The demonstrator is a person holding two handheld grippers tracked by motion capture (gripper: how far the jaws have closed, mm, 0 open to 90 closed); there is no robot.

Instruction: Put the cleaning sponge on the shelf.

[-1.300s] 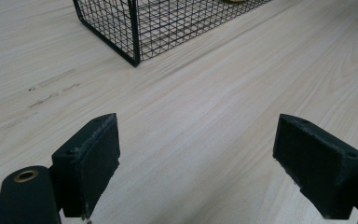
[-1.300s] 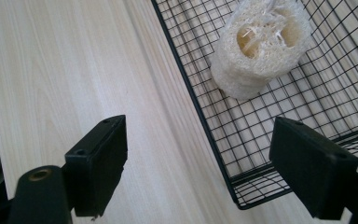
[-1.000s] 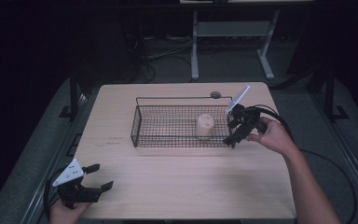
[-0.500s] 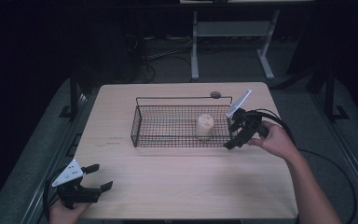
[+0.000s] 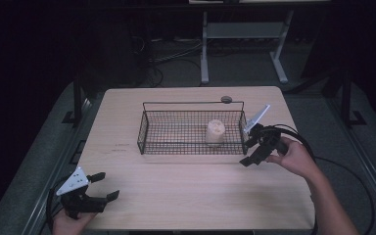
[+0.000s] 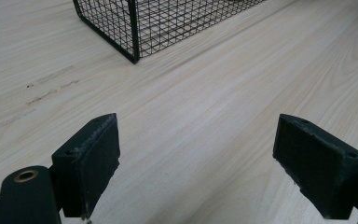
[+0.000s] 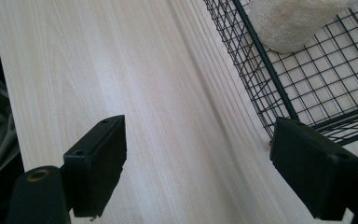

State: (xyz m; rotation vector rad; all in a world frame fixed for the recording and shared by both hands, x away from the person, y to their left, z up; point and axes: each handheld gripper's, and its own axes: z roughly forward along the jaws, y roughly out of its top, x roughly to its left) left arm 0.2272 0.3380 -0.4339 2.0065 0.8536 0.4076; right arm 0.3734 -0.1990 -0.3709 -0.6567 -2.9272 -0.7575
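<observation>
High view: right hand-held gripper (image 5: 250,150) wide, empty, beside wire basket (image 5: 149,126) with cream roll (image 5: 215,132); left hand-held gripper (image 5: 106,186) wide, empty.

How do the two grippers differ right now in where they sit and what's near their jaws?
The left gripper rests at the table's near-left corner, far from the wire basket; the right gripper sits beside the basket's right end, near the cream-coloured object inside. Both are open with nothing between the jaws.
</observation>
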